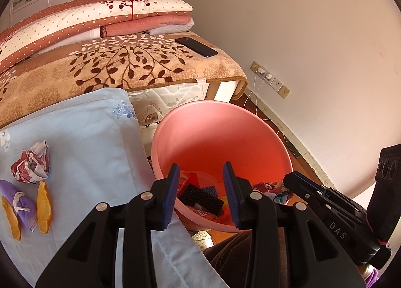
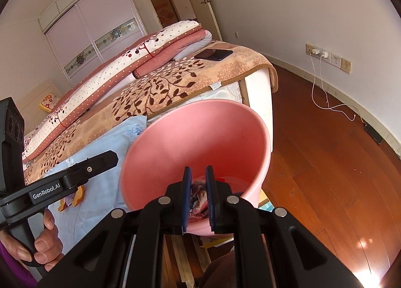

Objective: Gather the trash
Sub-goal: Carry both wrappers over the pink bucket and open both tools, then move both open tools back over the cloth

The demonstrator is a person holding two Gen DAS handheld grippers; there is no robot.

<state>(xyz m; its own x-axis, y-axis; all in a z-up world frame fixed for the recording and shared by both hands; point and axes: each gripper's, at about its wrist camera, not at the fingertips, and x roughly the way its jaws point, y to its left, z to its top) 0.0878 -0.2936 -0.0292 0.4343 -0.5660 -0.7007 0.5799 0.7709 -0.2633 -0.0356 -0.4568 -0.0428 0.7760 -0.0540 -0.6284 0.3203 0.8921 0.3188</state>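
Right gripper [image 2: 198, 195] clamped on crumpled wrapper [image 2: 198, 197] over pink basin [image 2: 195, 137]; left gripper [image 1: 201, 192] open

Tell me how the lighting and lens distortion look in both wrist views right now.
Left wrist view: sharp, evenly daylit, with the pink plastic basin glowing orange-red inside, while the fisheye bends the white wall's baseboard and blacks out the corners. Right wrist view: sun glare on the glossy wooden floor at the lower right, with the baseboard curved likewise.

A home bedroom: bed [image 2: 190, 74], folded quilts [image 1: 100, 19], wardrobe [image 2: 82, 37].
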